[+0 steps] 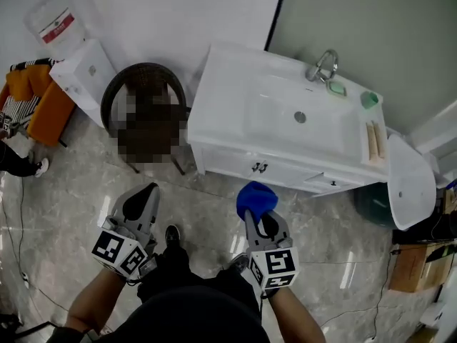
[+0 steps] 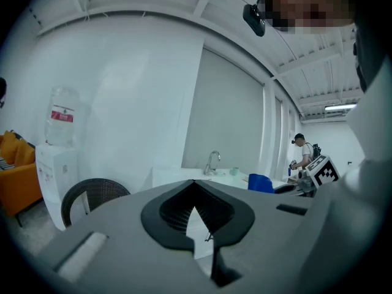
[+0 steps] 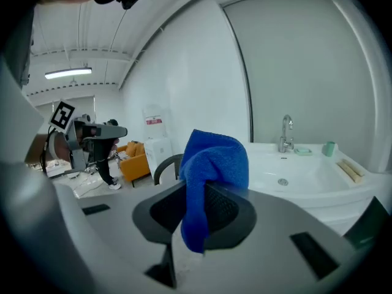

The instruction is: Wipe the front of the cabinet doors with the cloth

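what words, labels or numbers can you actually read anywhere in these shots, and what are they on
No text here can be read.
Red label on the water bottle: printed, but too small and blurred to read.
Marker cubes and: black-and-white square patterns only, no letters or numbers.
Blue cloth: no print visible.
Cardboard box: no legible print.

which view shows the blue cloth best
The right gripper view: the cloth fills the centre, pinched in the right gripper's jaws and drooping over them. The head view shows it as a small blue bundle at that gripper's tip; the left gripper view catches only a distant blue patch.
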`<state>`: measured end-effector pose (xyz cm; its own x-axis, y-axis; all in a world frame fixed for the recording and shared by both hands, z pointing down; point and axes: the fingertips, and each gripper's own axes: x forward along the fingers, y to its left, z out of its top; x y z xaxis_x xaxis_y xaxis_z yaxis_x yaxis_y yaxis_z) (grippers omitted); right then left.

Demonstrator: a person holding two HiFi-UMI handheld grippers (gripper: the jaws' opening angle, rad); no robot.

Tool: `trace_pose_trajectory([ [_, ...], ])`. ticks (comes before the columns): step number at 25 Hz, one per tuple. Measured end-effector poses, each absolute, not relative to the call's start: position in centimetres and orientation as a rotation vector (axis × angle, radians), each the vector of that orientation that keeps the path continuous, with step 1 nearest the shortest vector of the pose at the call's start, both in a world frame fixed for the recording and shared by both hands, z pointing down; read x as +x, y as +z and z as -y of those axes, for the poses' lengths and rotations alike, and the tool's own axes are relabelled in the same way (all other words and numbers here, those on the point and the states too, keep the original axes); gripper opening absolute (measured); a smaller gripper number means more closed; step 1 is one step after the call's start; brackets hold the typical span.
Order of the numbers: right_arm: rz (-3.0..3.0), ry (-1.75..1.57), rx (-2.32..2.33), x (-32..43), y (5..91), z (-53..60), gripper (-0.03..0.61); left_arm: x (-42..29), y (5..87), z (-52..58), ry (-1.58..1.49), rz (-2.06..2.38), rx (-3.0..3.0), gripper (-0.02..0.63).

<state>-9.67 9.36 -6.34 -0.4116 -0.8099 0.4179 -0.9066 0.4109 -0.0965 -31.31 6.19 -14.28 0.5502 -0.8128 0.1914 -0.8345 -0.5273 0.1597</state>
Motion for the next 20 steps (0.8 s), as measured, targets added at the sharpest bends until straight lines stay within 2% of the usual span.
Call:
trace_pose_trajectory([
  [5,2.286,0.434,1.378,-20.3,-0.2,-3.4,0.061,-35.8,-8.5,-1.4,0.244,1.225,2.599,-0.002],
  [10,2.276,0.528,1.184,-28.8,9.3,0.9,0.061,-38.1,0.0,2.6,0.370,1.168,2.540,-0.002],
  [13,2.252,0.657,1.133,-30.4,16.4,3.0,0.061,-38.2,4.3,3.9,0.460,1.172,2.524,-0.002],
  [20,2.169,0.905,1.187,-28.4,29.6,9.0,0.061,-36.5,11.4,3.3,0.556,1.184,2.465,0.000],
])
